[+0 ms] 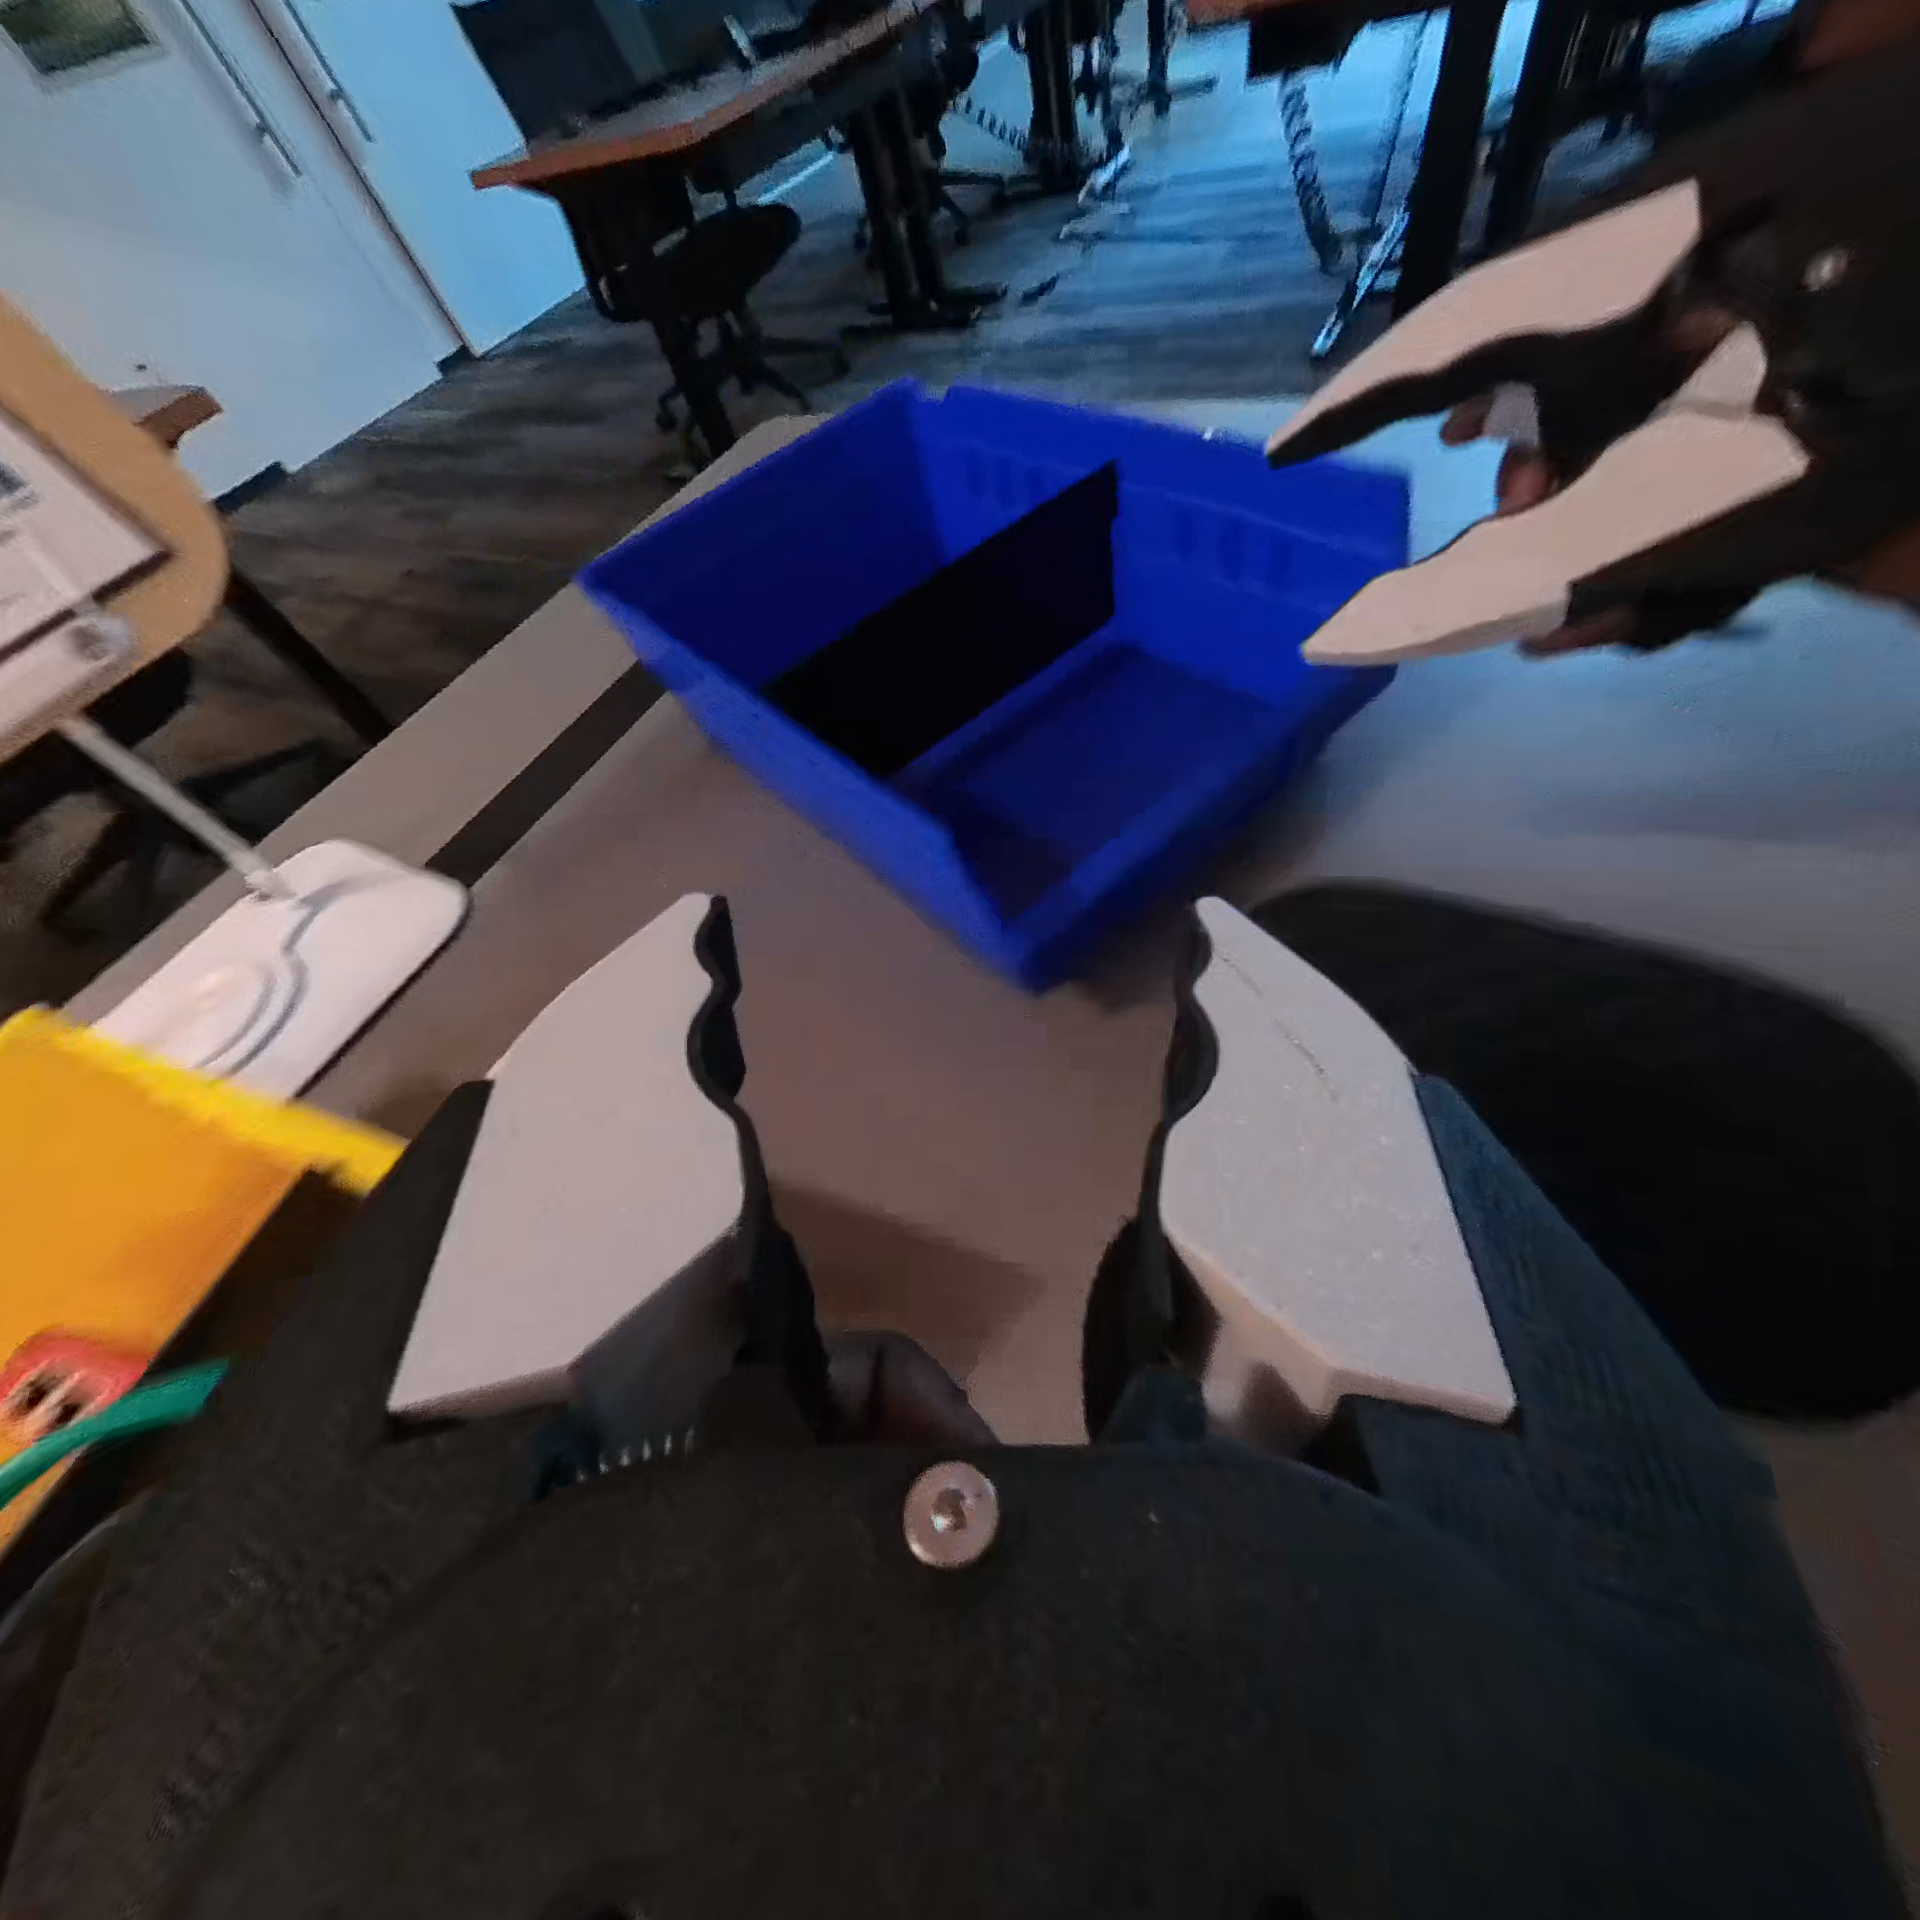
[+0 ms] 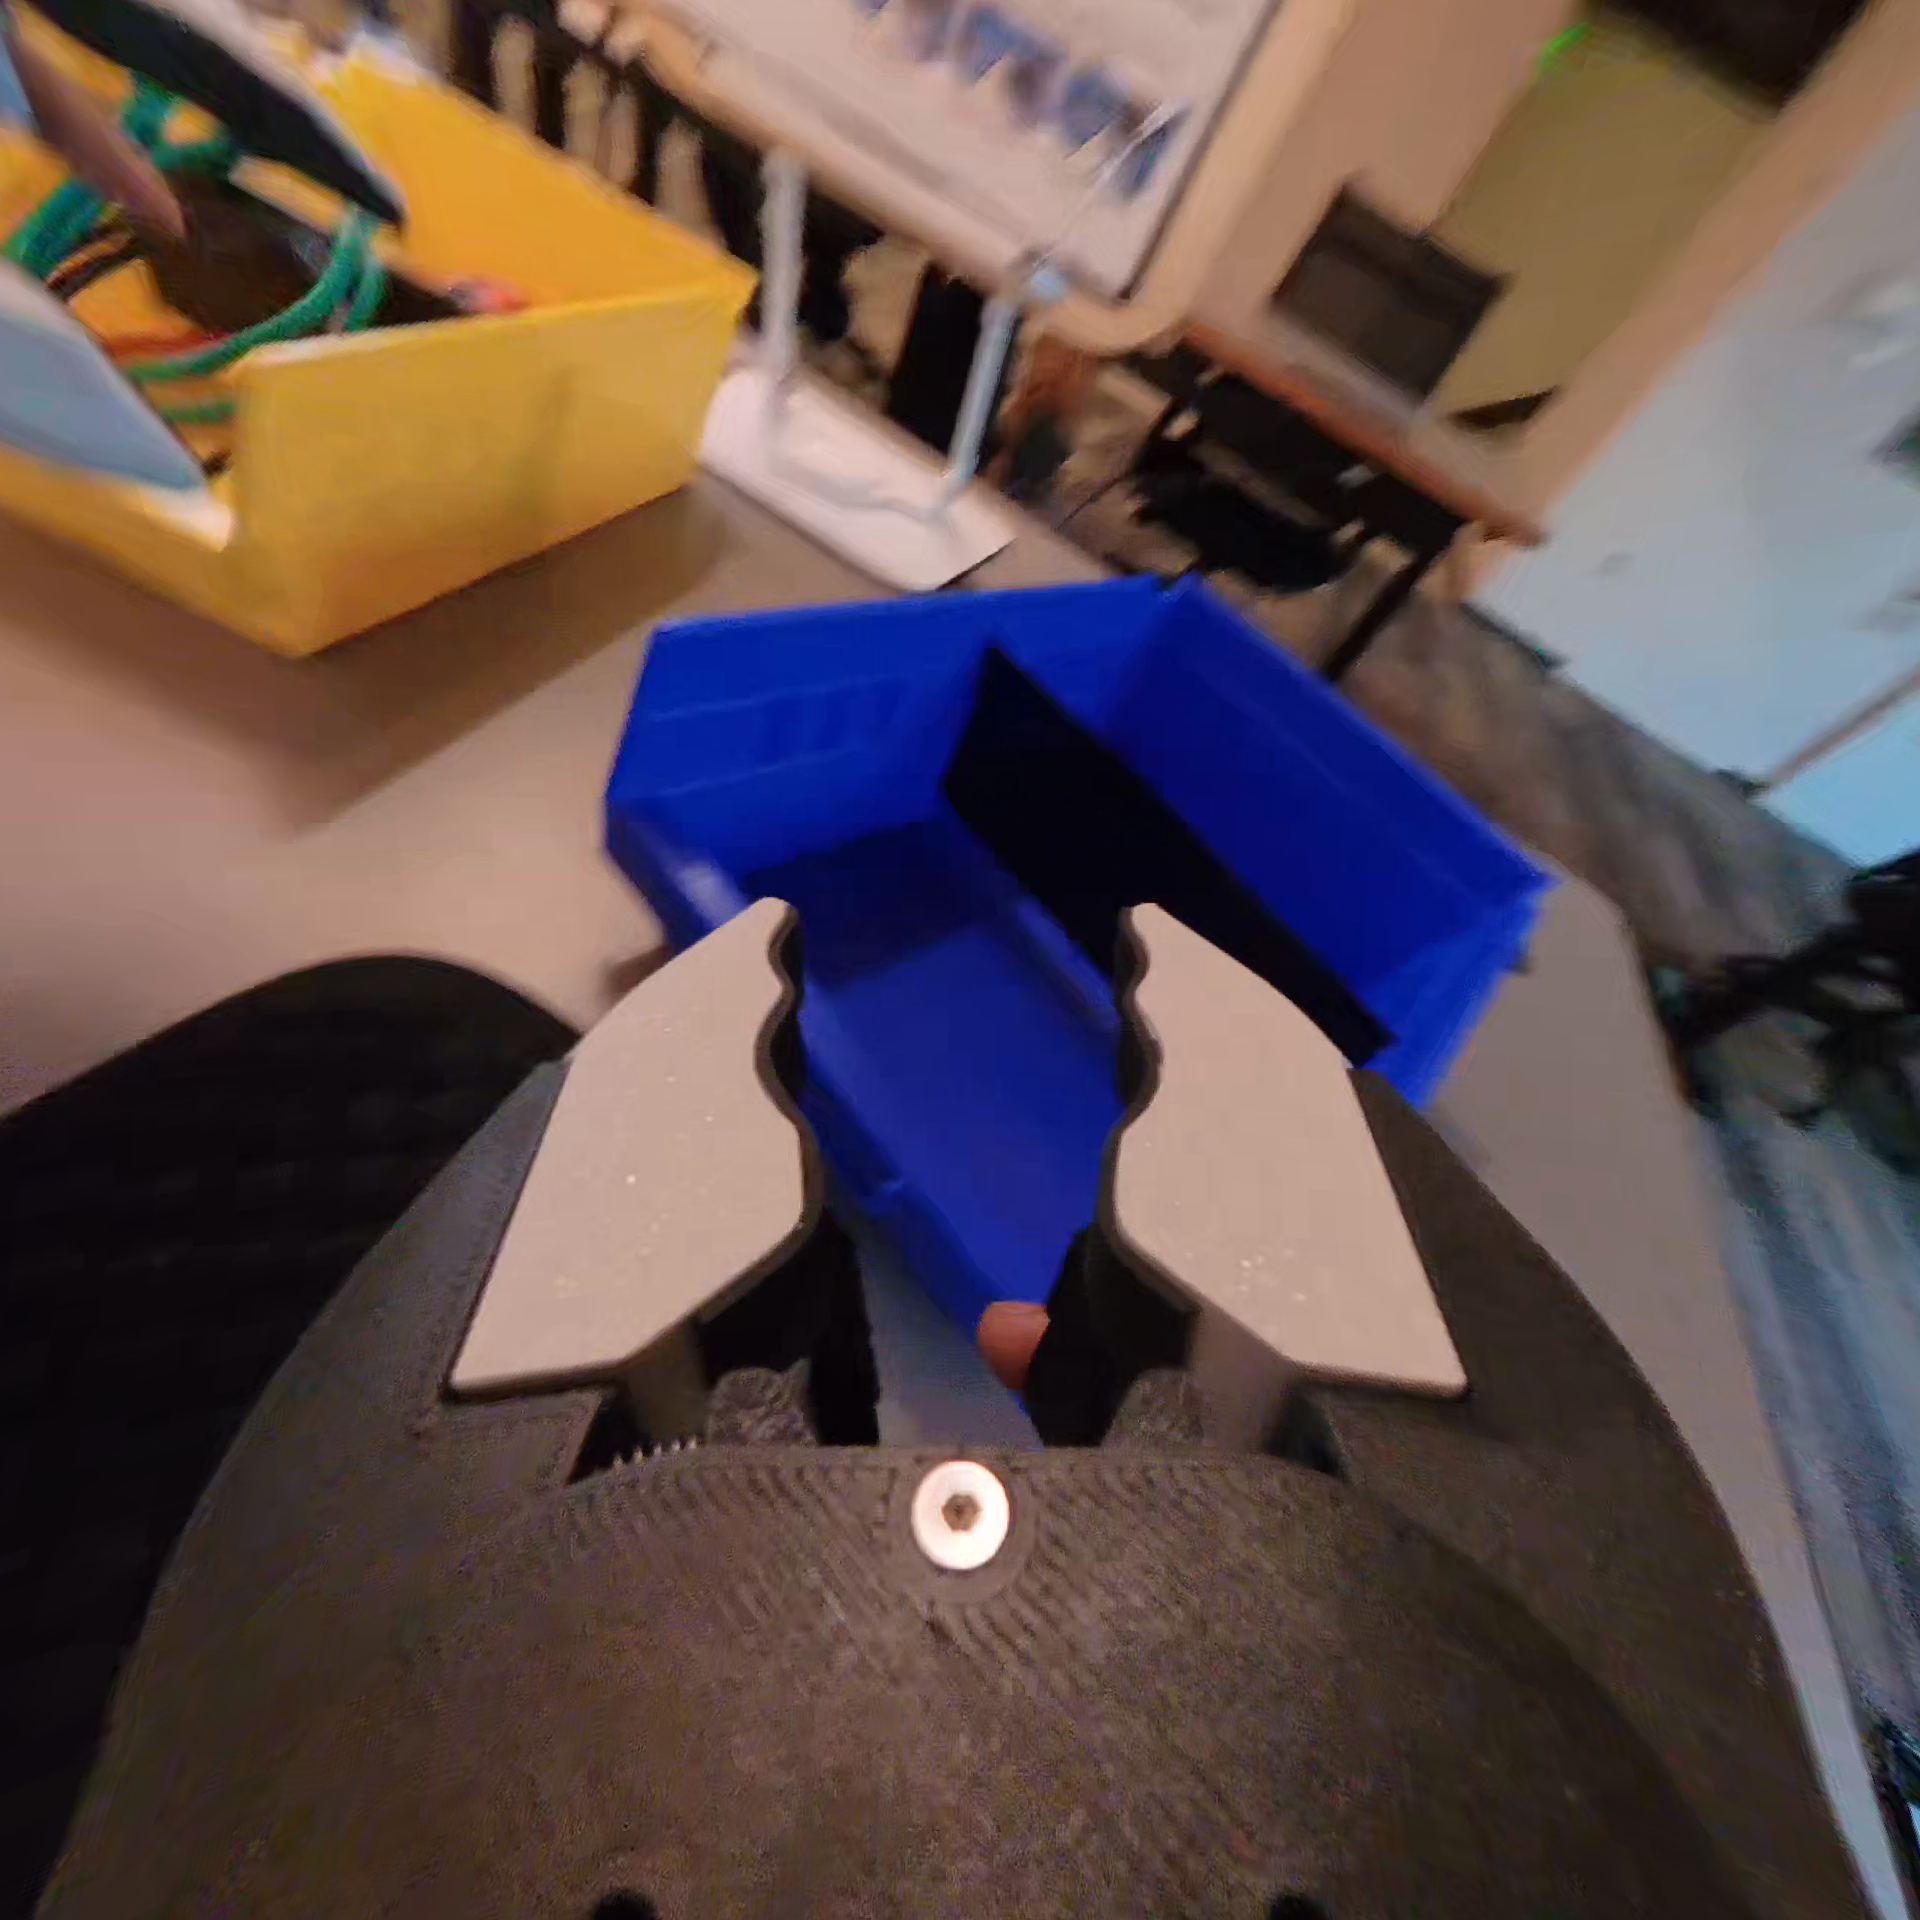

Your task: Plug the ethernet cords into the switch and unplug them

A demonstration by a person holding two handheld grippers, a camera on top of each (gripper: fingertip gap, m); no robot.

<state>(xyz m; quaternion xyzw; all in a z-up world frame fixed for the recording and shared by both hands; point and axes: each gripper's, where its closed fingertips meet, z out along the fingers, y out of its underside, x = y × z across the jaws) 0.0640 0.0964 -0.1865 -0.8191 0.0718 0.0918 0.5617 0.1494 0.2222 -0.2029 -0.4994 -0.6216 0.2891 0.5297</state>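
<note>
- Blue plastic forms the bin (image 1: pixel 821 665) that sits near the middle of the grey worktop (image 1: pixel 914 1122), with a black divider (image 1: pixel 966 634) standing upright inside and splitting it into two compartments.
- Both compartments that show look bare; neither view shows a switch.
- Left gripper (image 1: pixel 951 935) hovers above the worktop just short of the bin's near corner, its jaws spread apart with nothing between them.
- Right gripper (image 2: pixel 956 935) hangs over the bin, its jaws likewise apart and holding nothing; in the left wrist view it enters from the upper right (image 1: pixel 1288 551), over the bin's far right corner.
- Yellow bin (image 2: pixel 416 457) stands well to the side of the blue one, and green cords (image 2: pixel 312 301) lie coiled inside it along with some dark and orange ones, too blurred to tell apart.
- Black mat (image 1: pixel 1662 1143) lies on the worktop just beside the blue bin.
- White flat base with a thin stand (image 1: pixel 291 956) rests near the worktop's edge between the two bins.
- Both views are blurred by motion.
</note>
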